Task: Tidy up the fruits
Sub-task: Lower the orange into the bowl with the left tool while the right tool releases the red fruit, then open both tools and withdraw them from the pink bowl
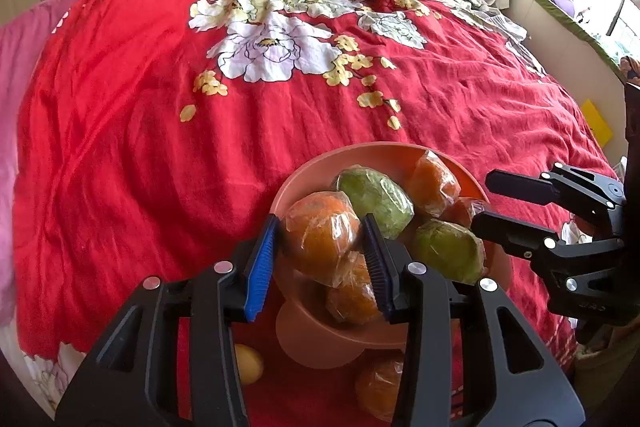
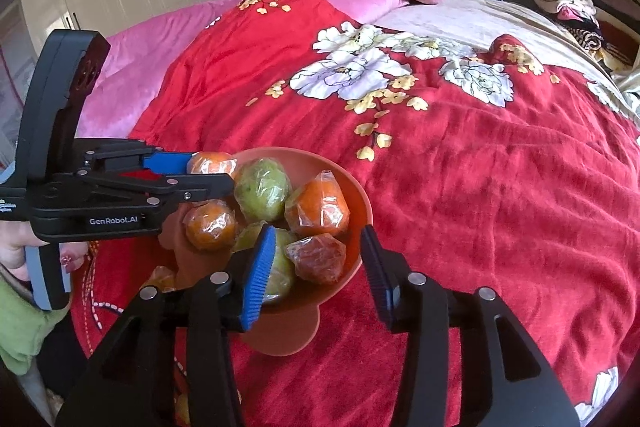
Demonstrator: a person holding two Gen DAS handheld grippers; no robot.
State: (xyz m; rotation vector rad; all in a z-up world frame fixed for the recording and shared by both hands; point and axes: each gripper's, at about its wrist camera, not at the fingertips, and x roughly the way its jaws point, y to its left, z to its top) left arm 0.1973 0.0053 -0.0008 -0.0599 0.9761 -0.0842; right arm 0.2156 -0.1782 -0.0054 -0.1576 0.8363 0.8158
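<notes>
Two grippers are held over the bowl (image 1: 384,153) on the bed (image 1: 160,147). An orange (image 1: 320,231) is clamped between the left gripper (image 1: 324,259) fingers, apparently for setting among the wrapped fruit. The right gripper (image 2: 316,267) fingers are kept apart, nothing pressed, likely after a release. Two more fruits are left on the bed by the bowl's foot.

Fruits (image 1: 320,231) in glossy crinkly plastic wrap; bowl (image 1: 384,155) matt plastic; bedspread (image 1: 160,147) soft cloth.
</notes>
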